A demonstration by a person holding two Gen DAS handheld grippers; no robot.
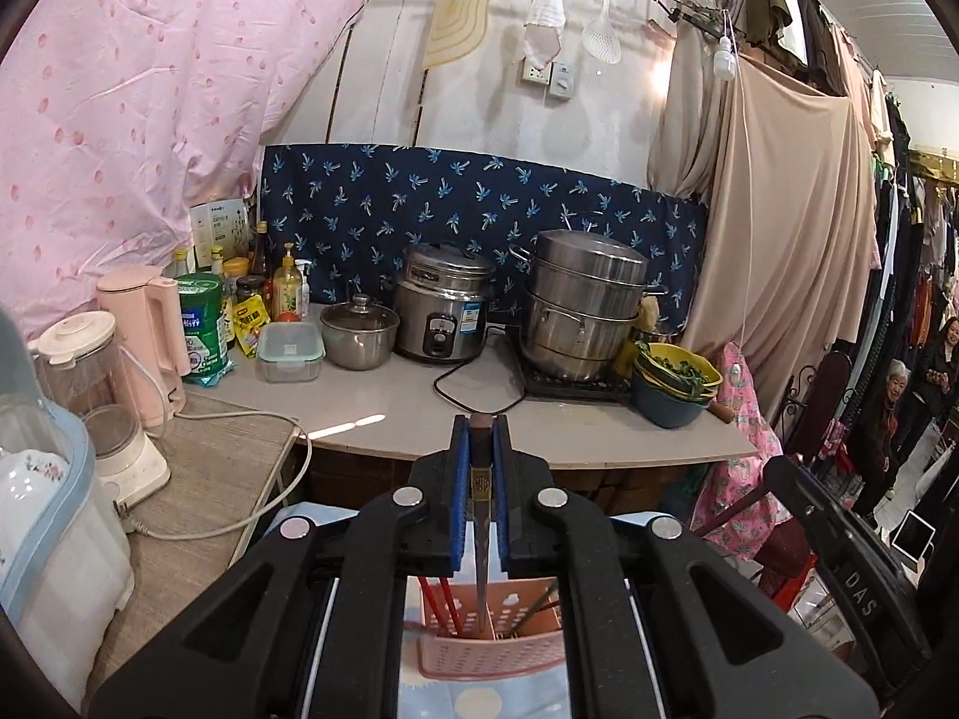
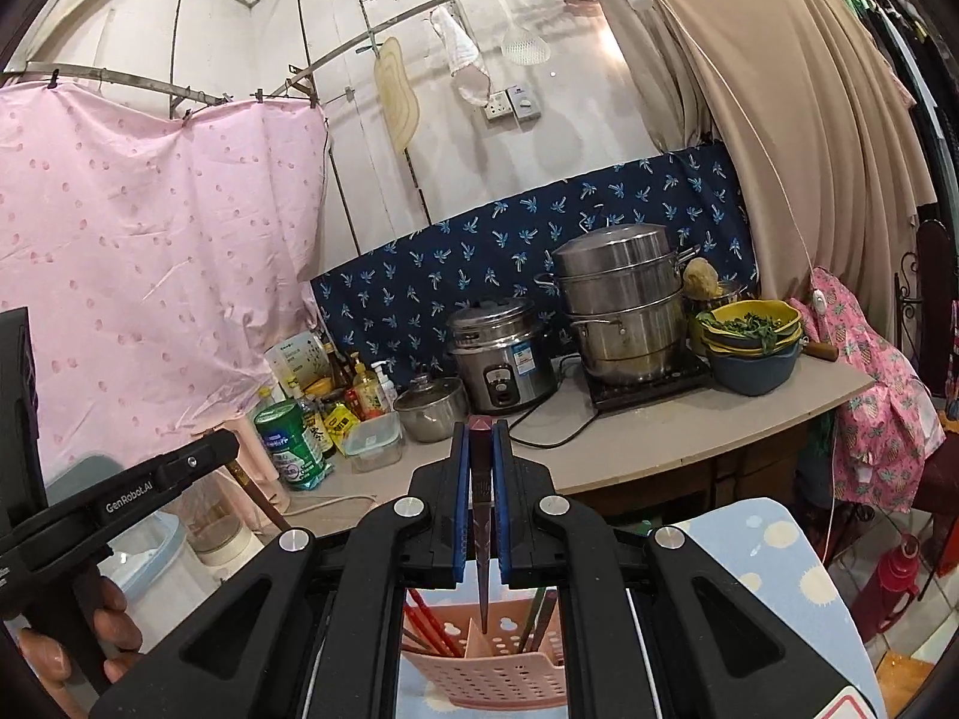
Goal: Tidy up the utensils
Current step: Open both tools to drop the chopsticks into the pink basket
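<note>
Left wrist view: the left gripper point(image 1: 481, 437) has its blue-padded jaws closed narrowly on one dark brown, square-sectioned chopstick point(image 1: 481, 497), gripped near its thick end so the pointed tip hangs down. That tip sits directly above the pink perforated plastic utensil basket point(image 1: 491, 647), over the left of its two compartments beside the central divider, which reads as a drop being lined up. The basket stands on a pale blue spotted cloth point(image 1: 455, 698). Inside it, left of the divider, I count two red chopsticks point(image 1: 440, 602); right of the divider there are darker sticks, probably two, though the gripper body hides too much to be sure. Beyond the basket, on the grey counter point(image 1: 389, 395), stand one steel rice cooker point(image 1: 440, 311) and one stacked steel steamer pot point(image 1: 584, 299).

Right wrist view: the right gripper point(image 2: 481, 443) is likewise clamped narrowly on one dark, patterned chopstick point(image 2: 481, 515), held vertical with its tip just above the basket's divider. One stick per gripper suggests the pair is being placed together, kept upright so each slides straight in. Here the basket shows two or three red sticks left of the divider and about two dark green ones point(image 2: 536, 617) to its right. Left of the basket, a hand point(image 2: 90, 641) grasps the other gripper's black handle.
</note>
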